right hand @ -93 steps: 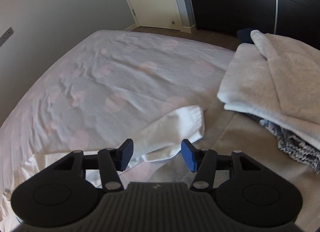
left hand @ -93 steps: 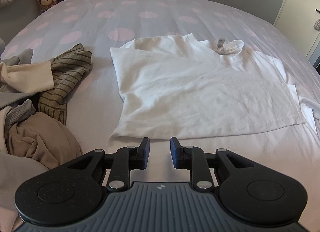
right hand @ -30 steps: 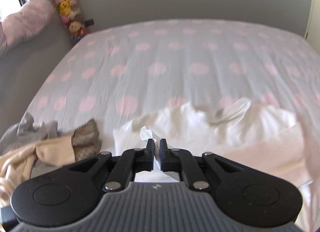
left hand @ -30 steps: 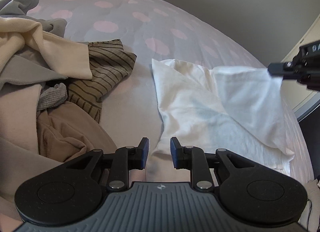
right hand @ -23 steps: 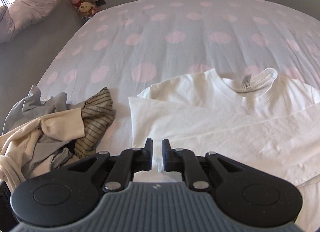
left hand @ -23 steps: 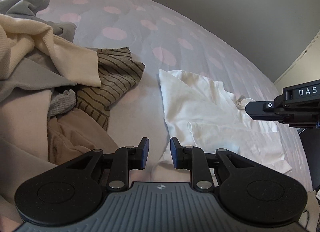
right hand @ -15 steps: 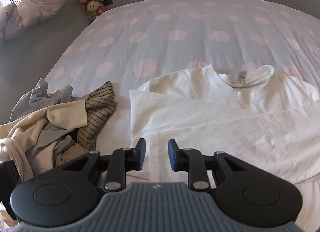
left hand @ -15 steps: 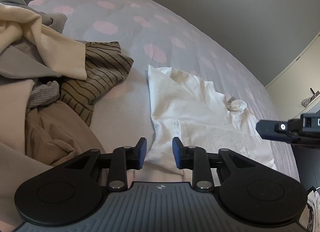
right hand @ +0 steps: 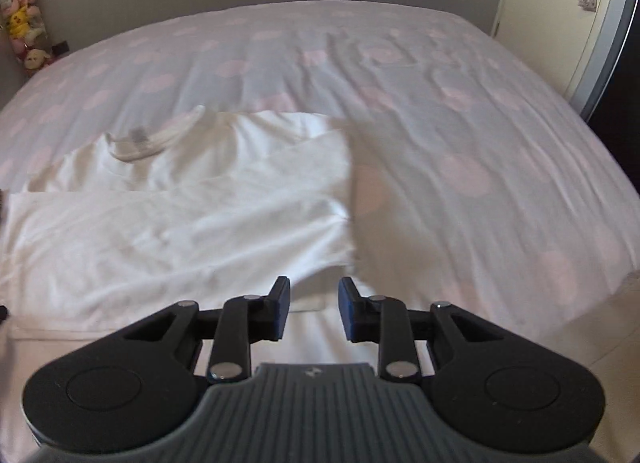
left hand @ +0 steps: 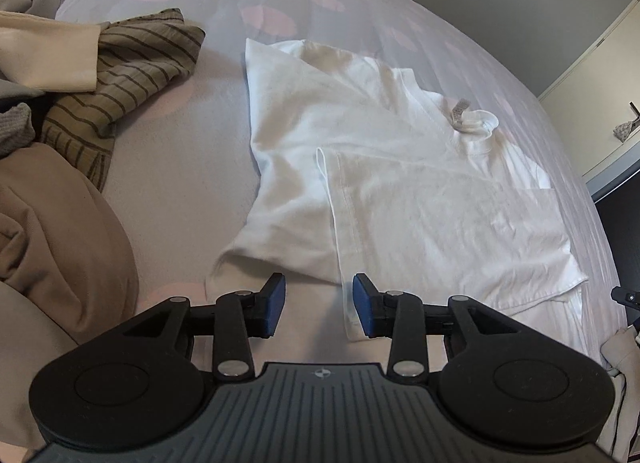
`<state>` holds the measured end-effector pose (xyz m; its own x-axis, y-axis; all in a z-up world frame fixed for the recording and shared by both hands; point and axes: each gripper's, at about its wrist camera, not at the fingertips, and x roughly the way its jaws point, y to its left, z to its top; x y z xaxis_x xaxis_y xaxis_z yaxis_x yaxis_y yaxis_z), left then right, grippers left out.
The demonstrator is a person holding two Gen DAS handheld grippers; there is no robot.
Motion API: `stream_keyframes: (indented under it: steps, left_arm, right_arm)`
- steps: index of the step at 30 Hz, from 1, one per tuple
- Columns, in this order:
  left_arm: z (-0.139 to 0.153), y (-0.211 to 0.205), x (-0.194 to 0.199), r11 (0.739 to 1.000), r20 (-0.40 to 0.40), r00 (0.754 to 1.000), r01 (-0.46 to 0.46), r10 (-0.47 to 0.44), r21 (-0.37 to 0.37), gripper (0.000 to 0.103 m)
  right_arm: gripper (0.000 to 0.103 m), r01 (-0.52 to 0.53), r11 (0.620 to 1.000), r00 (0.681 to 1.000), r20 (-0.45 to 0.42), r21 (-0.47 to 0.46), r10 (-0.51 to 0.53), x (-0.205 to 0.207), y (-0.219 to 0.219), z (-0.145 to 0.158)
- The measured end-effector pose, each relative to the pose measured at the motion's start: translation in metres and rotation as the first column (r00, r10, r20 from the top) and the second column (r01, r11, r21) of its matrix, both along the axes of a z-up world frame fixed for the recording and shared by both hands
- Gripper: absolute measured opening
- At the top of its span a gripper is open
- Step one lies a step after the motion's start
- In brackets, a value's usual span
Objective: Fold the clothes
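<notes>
A white T-shirt [left hand: 400,191] lies on the bed with one side folded over its middle, and its collar and label [left hand: 472,119] point away from me. My left gripper [left hand: 319,305] hovers at the shirt's near hem. Its jaws are opening, and only the sheet and the flap's corner show between them, with the pads touching nothing. In the right wrist view, which is blurred, the same T-shirt [right hand: 180,223] spreads to the left. My right gripper [right hand: 313,309] stands open over its near right edge and grips nothing.
A heap of unfolded clothes [left hand: 60,203] with a striped brown garment [left hand: 132,59] lies left of the shirt. The pink-dotted bed sheet [right hand: 440,103] stretches beyond and to the right. A door [right hand: 552,3] and stuffed toys [right hand: 20,11] stand at the room's edges.
The right gripper, shut on white fabric a second ago, laid the shirt's side over, let go and swung to the shirt's right edge. The left jaws widened and dropped closer to the hem.
</notes>
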<state>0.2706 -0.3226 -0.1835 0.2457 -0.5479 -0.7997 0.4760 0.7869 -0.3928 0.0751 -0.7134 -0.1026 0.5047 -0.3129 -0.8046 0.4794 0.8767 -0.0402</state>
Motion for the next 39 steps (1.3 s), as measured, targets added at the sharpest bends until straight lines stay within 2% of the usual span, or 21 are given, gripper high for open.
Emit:
stream_keyframes:
  steps: [4,10,11,12,13,15,18,25,28,29,30,32,36,39]
  left_arm:
    - [0.003,-0.009,-0.004,1.0,0.021,1.0,0.012,-0.012,0.016,0.034]
    - [0.007,-0.026,-0.011,0.996,0.044,0.997,0.056,-0.059,0.071,0.033]
    - [0.007,-0.027,-0.012,0.996,0.048,0.997,0.062,-0.065,0.069,0.03]
    - [0.007,-0.029,-0.012,0.996,0.052,0.996,0.068,-0.072,0.065,0.018]
    - [0.006,-0.03,-0.012,0.996,0.055,0.995,0.075,-0.078,0.056,0.012]
    - [0.004,-0.031,-0.012,0.995,0.064,0.994,0.084,-0.087,0.048,0.002]
    - [0.004,-0.032,-0.012,0.995,0.067,0.993,0.089,-0.092,0.046,0.001]
    - [0.01,-0.028,-0.009,0.993,0.06,0.993,0.097,-0.101,0.067,0.001]
    - [0.021,-0.019,-0.008,0.995,0.09,0.992,0.08,-0.084,0.053,0.003]
    - [0.026,-0.015,-0.007,0.998,0.109,0.992,0.062,-0.066,0.032,0.012]
    - [0.028,-0.012,-0.005,0.999,0.124,0.991,0.041,-0.041,0.008,0.027]
    - [0.032,-0.008,-0.001,1.0,0.142,0.99,-0.009,0.011,-0.018,0.044]
    - [0.034,-0.017,0.014,0.999,0.165,0.986,-0.031,0.034,-0.022,0.045]
    - [0.026,-0.036,0.024,0.999,0.198,0.98,0.011,-0.022,0.053,0.045]
  right_arm:
    - [0.03,-0.068,0.994,0.996,-0.071,-0.082,0.062,-0.005,-0.021,-0.027]
    - [0.03,-0.189,0.971,0.979,-0.107,-0.148,0.174,0.024,-0.024,-0.06]
    - [0.03,-0.193,0.969,0.978,-0.114,-0.156,0.177,0.029,-0.025,-0.065]
    - [0.029,-0.197,0.967,0.976,-0.121,-0.163,0.178,0.034,-0.027,-0.069]
    - [0.026,-0.195,0.967,0.977,-0.12,-0.162,0.177,0.037,-0.029,-0.072]
    - [0.009,-0.182,0.967,0.98,-0.11,-0.177,0.164,0.038,-0.031,-0.072]
    - [0.008,-0.178,0.966,0.981,-0.112,-0.186,0.159,0.032,-0.037,-0.073]
    - [0.008,-0.127,0.986,0.99,-0.079,-0.11,0.118,0.019,-0.05,-0.081]
    - [0.009,-0.097,0.991,0.994,-0.065,-0.094,0.091,0.012,-0.05,-0.081]
    - [0.01,-0.084,0.992,0.996,-0.051,-0.09,0.079,0.009,-0.049,-0.081]
    - [0.01,-0.07,0.994,0.997,-0.04,-0.083,0.067,0.006,-0.049,-0.083]
    - [0.01,-0.04,0.997,0.999,0.004,-0.073,0.041,-0.002,-0.048,-0.087]
    - [0.012,-0.016,0.998,0.998,0.055,-0.052,0.019,-0.01,-0.049,-0.086]
    - [0.021,-0.064,0.996,0.997,0.046,-0.069,0.067,-0.012,-0.048,-0.083]
